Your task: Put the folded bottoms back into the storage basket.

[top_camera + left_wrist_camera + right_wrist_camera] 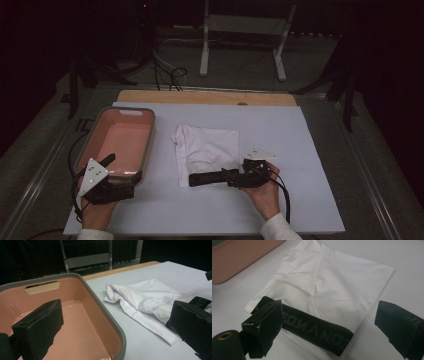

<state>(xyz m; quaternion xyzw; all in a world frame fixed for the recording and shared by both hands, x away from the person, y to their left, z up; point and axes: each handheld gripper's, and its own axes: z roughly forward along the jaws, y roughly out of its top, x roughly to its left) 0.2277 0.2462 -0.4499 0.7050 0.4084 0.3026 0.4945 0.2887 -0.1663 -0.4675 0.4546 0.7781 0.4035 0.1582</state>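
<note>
The white garment (pixel 207 147) lies flat at the centre of the table (pixel 300 150), its black waistband (pixel 210 178) along its 6 o'clock edge. The right tool (pixel 332 322) stands open, jaws straddling the waistband without gripping it. At 9 o'clock, the left tool (pixel 117 327) is open over the pink basket's (pixel 148 145) near rim.
</note>
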